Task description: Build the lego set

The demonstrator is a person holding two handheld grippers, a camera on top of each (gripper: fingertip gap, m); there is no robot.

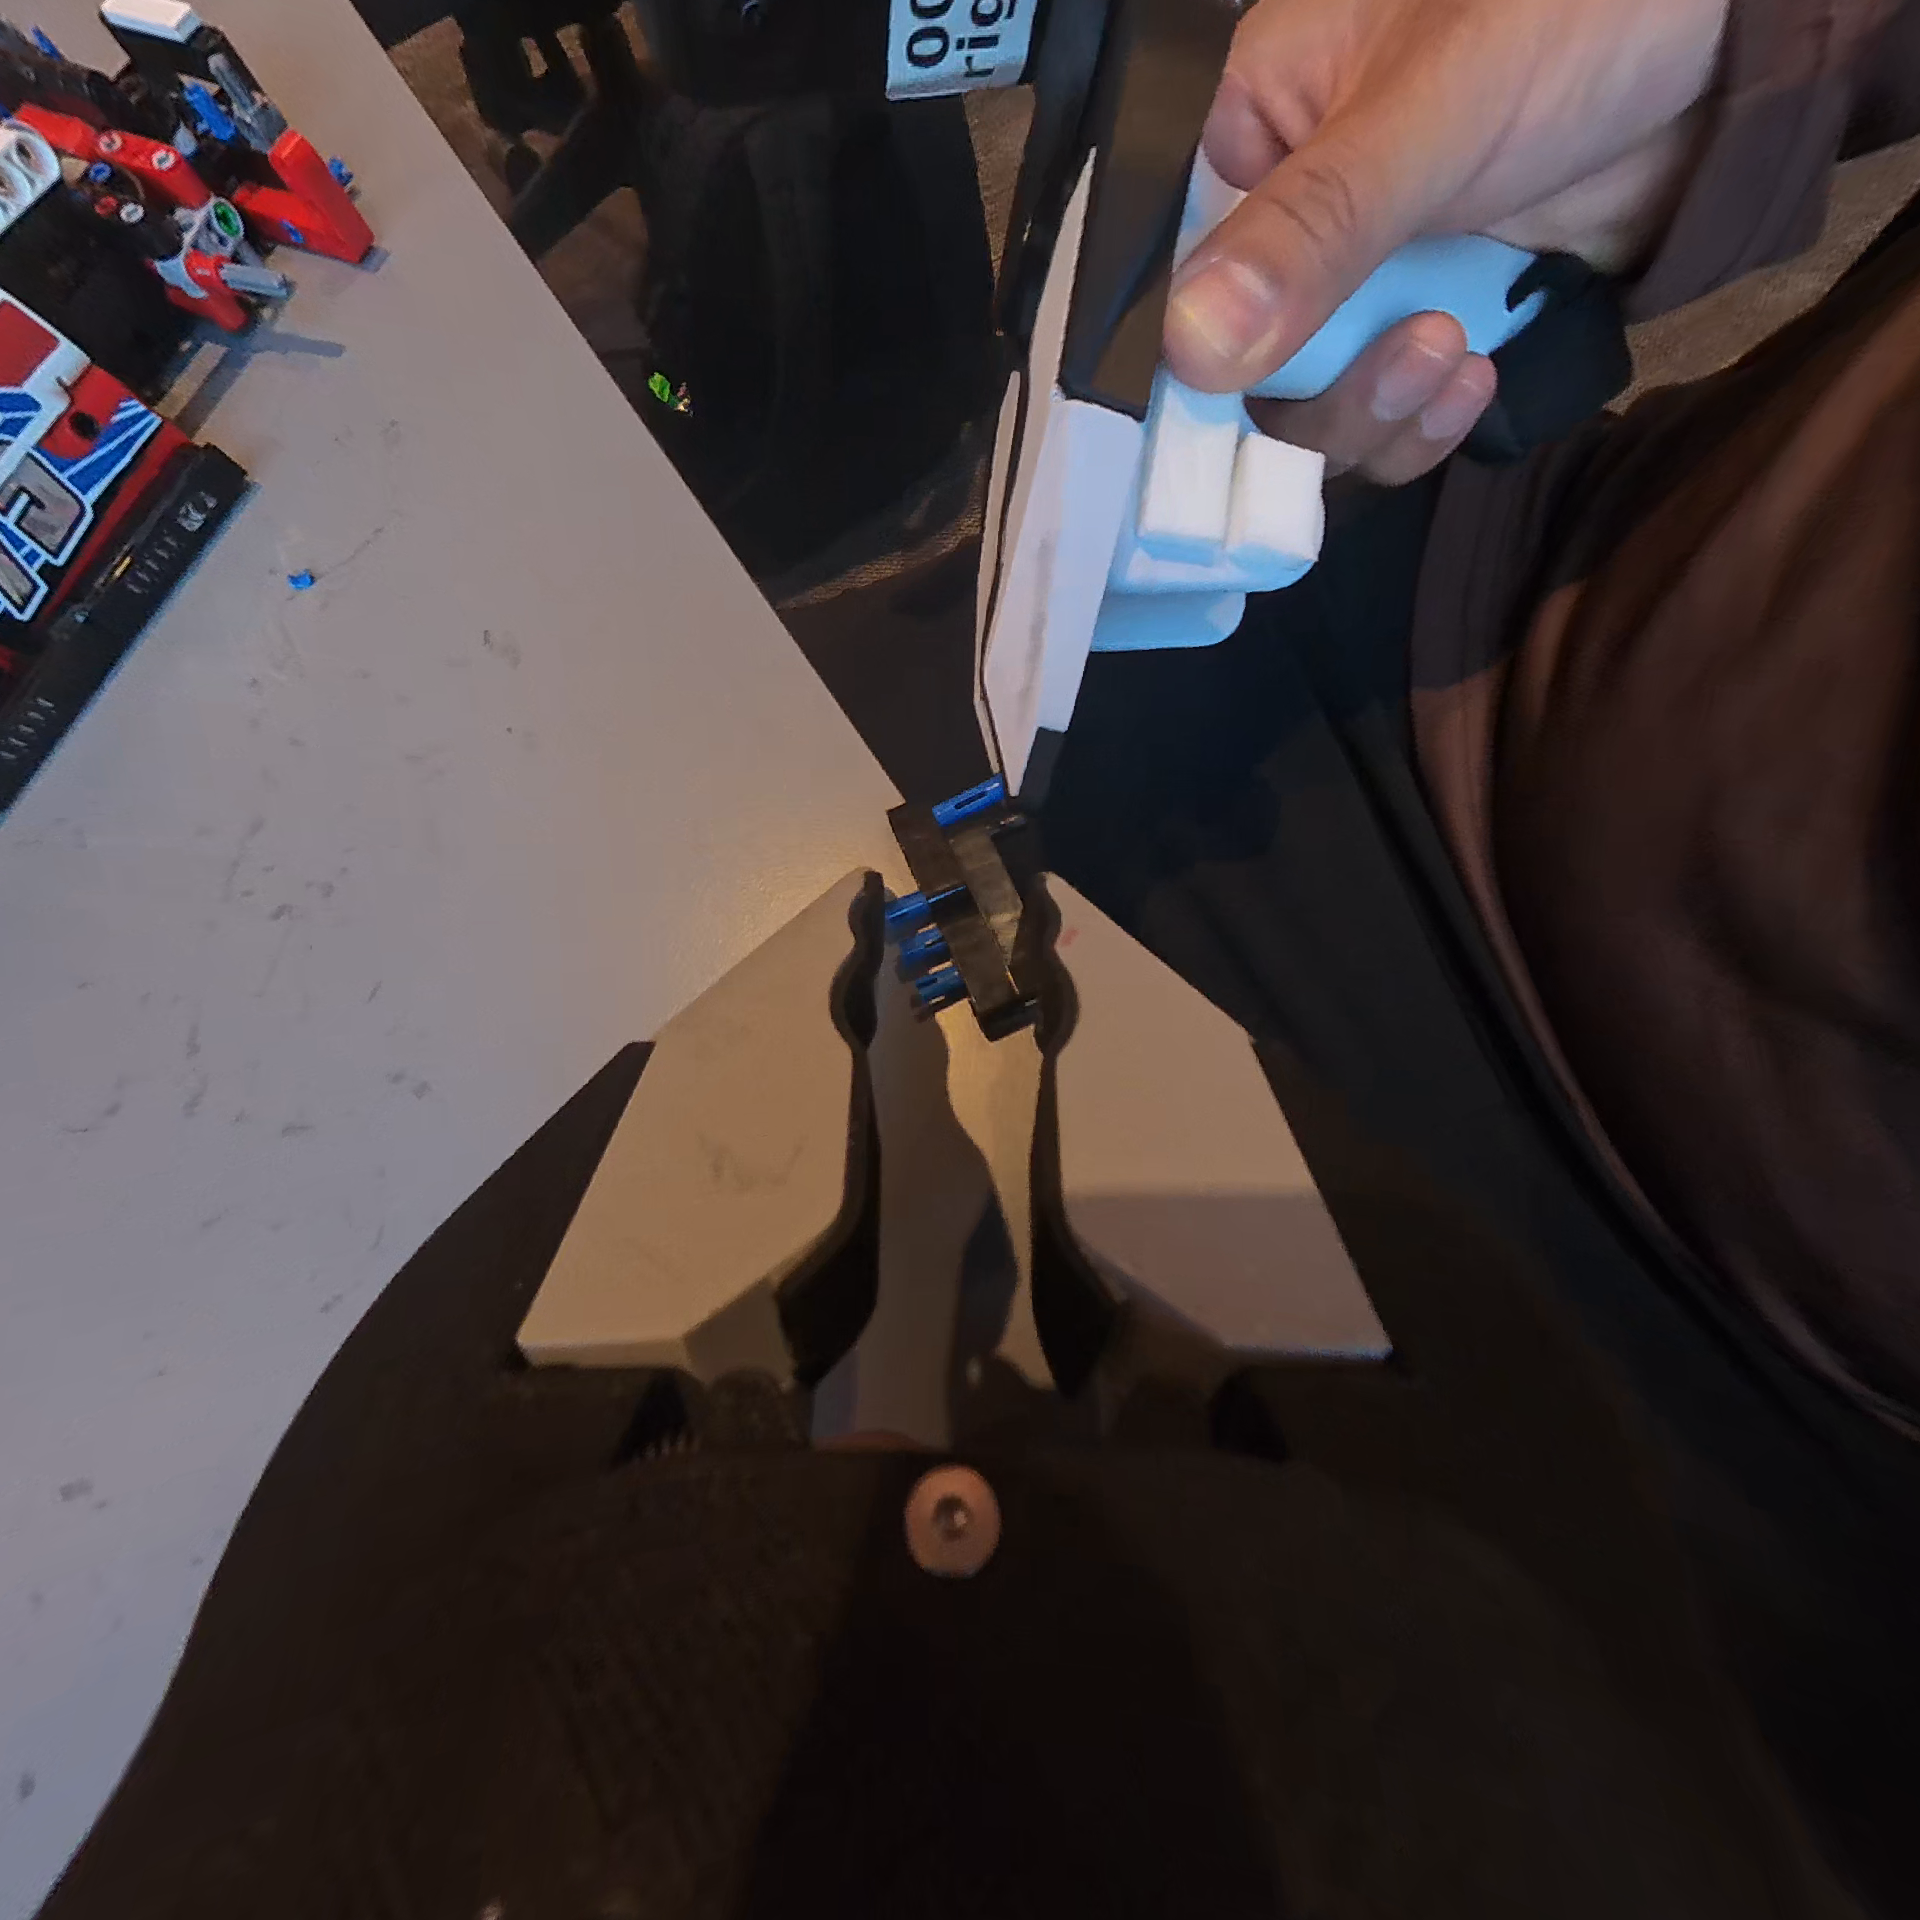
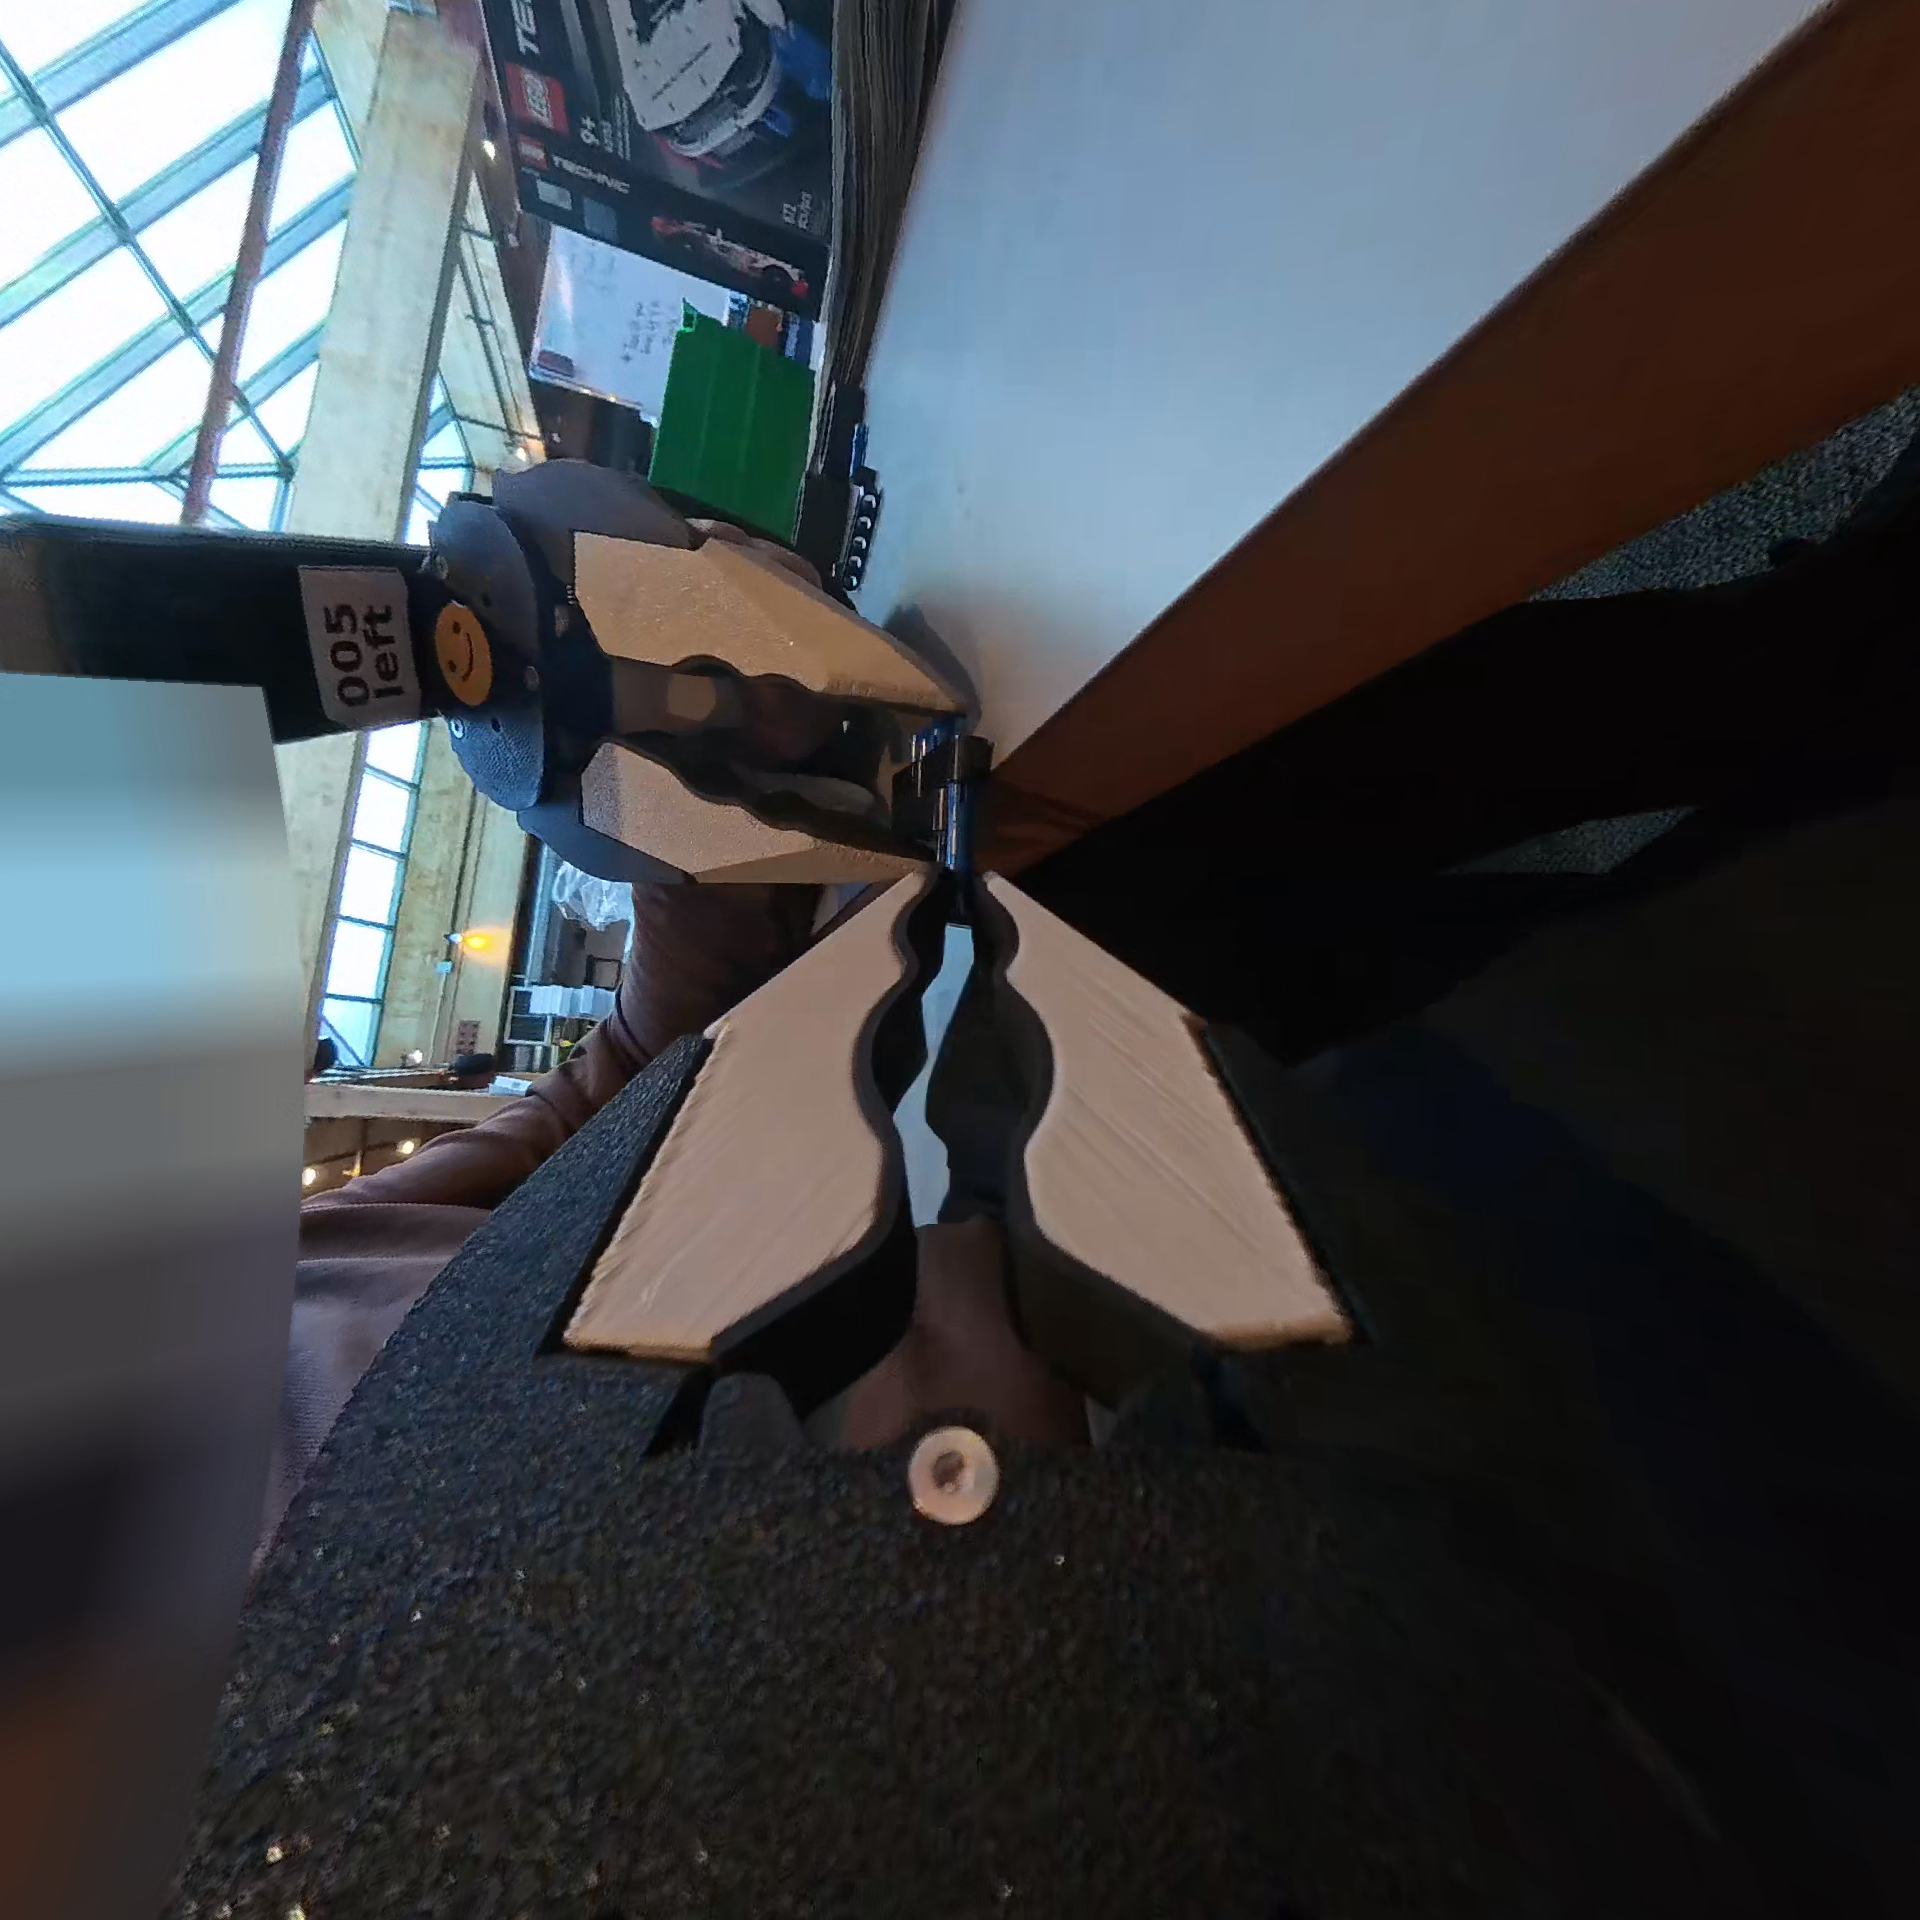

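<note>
Model: a part-built red, black and white set stood on the bench at 10 o'clock in the left wrist view, well apart from both tools.
Loose pin: a small blue piece lay on the bench at 9 o'clock, just beside the model.
Left tool: its tips were closed on a black beam at the bench's edge, near centre frame.
Beam: it was tilted, with blue pins sticking out toward 9 o'clock.
Right tool: it came down from 1 o'clock, held by a hand, and its tip touched the beam's upper end. In its own view its tips were nearly together around the dark piece; whether they clamped it could not be told.
Box: a set box stood at 11 o'clock in the right wrist view, with a green block just below it.
</note>
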